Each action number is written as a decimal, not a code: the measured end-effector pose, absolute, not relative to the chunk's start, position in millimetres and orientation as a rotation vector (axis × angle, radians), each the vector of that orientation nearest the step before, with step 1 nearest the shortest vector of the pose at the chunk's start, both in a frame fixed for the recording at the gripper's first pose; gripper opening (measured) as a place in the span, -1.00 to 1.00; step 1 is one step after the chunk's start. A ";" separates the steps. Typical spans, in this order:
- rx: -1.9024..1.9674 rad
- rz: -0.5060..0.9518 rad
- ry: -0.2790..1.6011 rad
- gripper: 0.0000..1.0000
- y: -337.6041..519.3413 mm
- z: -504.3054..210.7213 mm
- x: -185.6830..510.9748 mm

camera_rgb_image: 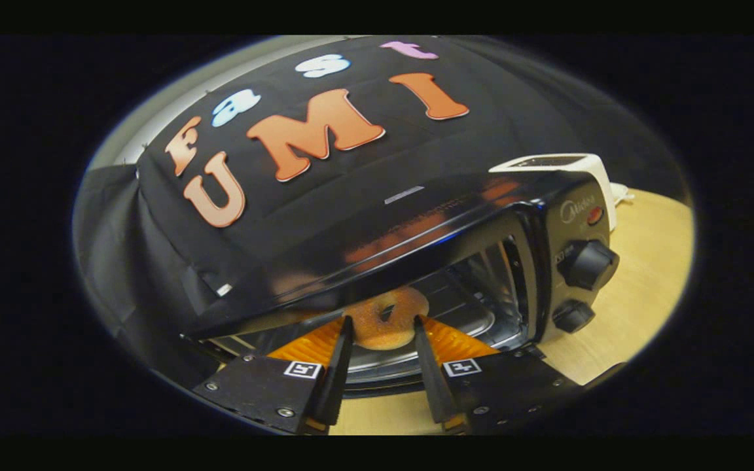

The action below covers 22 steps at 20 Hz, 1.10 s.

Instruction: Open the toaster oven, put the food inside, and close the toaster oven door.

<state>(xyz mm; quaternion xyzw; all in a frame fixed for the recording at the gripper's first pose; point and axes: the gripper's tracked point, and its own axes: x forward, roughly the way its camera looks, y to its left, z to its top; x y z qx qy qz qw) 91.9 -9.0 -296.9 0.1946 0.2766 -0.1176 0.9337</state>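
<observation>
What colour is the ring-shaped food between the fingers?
Golden brown, sugar-speckled doughnut, clearest in the gripper view.

Oven mouth: the toaster oven (416, 248) stands open ahead, its chamber free past the doughnut (387, 320).
Way in: the gripper (383, 327) fingers squeeze the doughnut at the opening.
Above: the oven's roof hangs low.
Right: the knobs (588, 263) jut out; bare table (639, 288) beyond.
Far right: a white toaster (567, 163).

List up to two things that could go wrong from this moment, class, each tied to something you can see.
1. The doughnut, pinched between the gripper fingers, sits at the toaster oven opening just under its top edge; lifting could bump it loose.
2. Released here, it may land near the front, possibly blocking the door from closing.
</observation>
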 end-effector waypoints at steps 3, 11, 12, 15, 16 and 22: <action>0.362 -0.238 0.592 0.11 -7.8 -306.7 90.8; 0.238 -0.198 0.639 0.17 -1.8 -308.7 72.7; 0.236 -0.187 0.644 0.17 -1.2 -308.2 71.5; 0.207 -0.187 0.621 0.43 -3.9 -294.9 65.6; 0.189 -0.187 0.607 0.49 -4.3 -287.2 63.5; 0.144 -0.114 0.588 0.75 13.8 -249.6 22.2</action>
